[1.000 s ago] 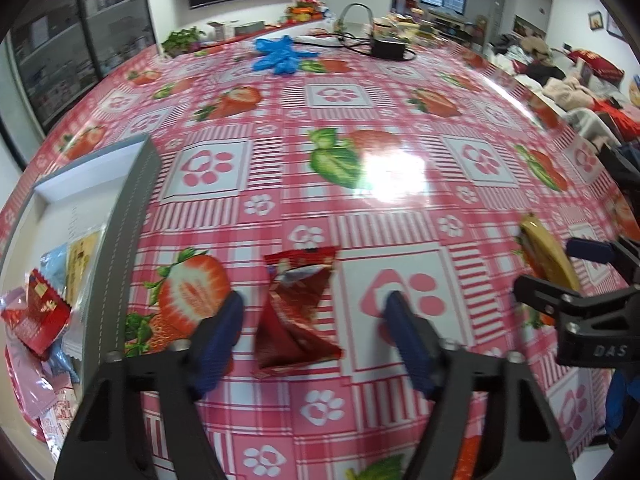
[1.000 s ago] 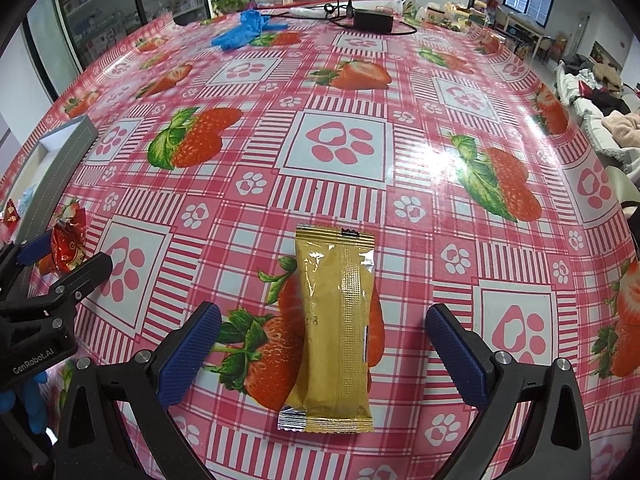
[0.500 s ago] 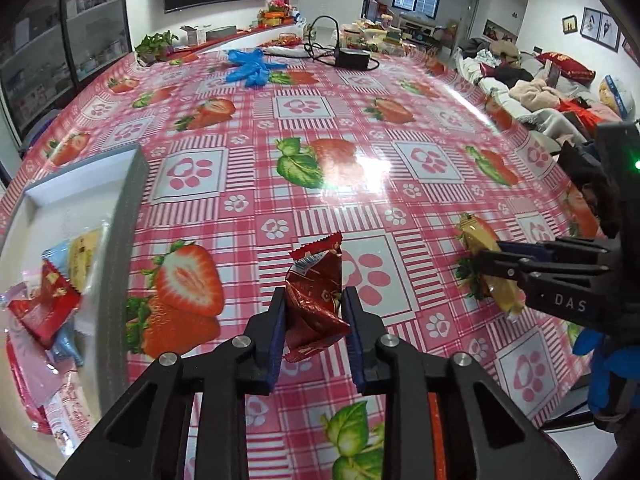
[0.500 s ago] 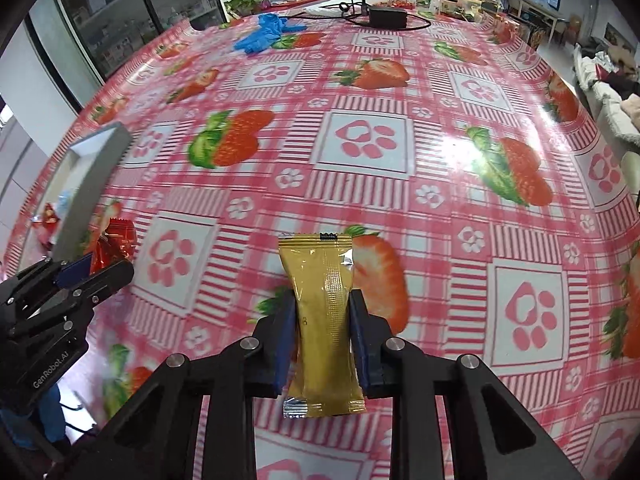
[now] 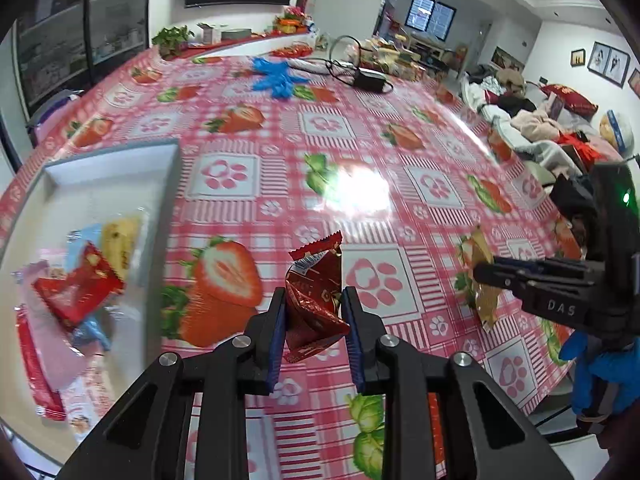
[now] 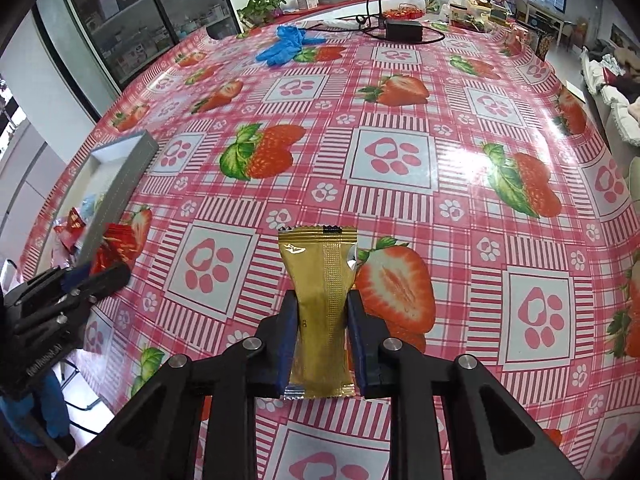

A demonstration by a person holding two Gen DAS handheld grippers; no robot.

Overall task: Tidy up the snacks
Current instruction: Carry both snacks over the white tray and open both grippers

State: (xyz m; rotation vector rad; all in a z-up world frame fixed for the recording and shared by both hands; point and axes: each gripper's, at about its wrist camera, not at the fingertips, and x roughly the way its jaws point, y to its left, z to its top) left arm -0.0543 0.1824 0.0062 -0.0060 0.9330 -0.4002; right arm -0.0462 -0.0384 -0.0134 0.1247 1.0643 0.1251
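Note:
My left gripper [image 5: 313, 312] is shut on a crumpled red snack packet [image 5: 314, 300] and holds it above the tablecloth. My right gripper [image 6: 322, 328] is shut on a gold snack bar [image 6: 322, 308], also lifted off the table. Each gripper shows in the other's view: the right one with the gold bar [image 5: 482, 280] at the right, the left one with the red packet [image 6: 114, 250] at the left. A grey-rimmed white tray [image 5: 170, 184] to the left of the left gripper holds several snack packets [image 5: 78, 290]. It also shows in the right wrist view [image 6: 120, 184].
The table has a pink strawberry-and-paw tablecloth [image 6: 392, 156]. Blue gloves [image 5: 278, 76] and a black power adapter with cables [image 5: 370, 80] lie at the far end. The table's right edge [image 5: 560, 364] is near the right gripper.
Both grippers were open around their snacks on the table a second ago. They closed on them and have lifted them, with the left one now nearer the tray.

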